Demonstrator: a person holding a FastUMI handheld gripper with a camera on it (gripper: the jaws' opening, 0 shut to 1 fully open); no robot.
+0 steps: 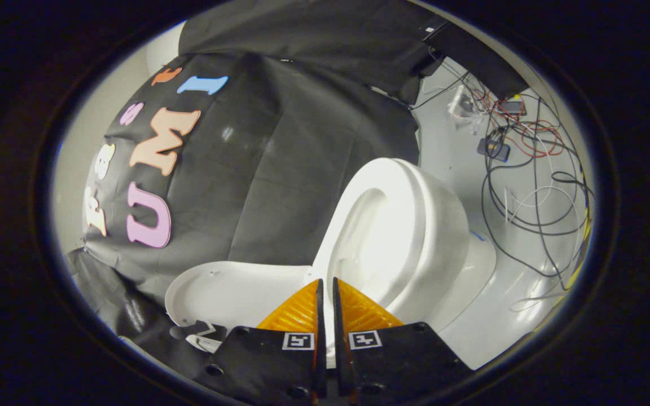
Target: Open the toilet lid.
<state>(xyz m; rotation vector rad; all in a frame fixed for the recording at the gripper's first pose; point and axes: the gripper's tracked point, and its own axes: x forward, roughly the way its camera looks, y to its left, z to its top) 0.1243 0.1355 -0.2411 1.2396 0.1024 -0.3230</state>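
The white toilet appears turned sideways in the gripper view, with its base on the pale floor. Its seat ring and bowl are uncovered. The white lid is swung away from the seat and stands raised against the black cloth. My gripper is shut, its two orange fingers side by side with only a thin slit between them. The tips sit close to where the lid meets the seat. Nothing is held between them.
Black cloth hangs behind the lid and covers the ground beneath it. Beyond the toilet, tangled cables and small electronic boxes lie on the pale floor.
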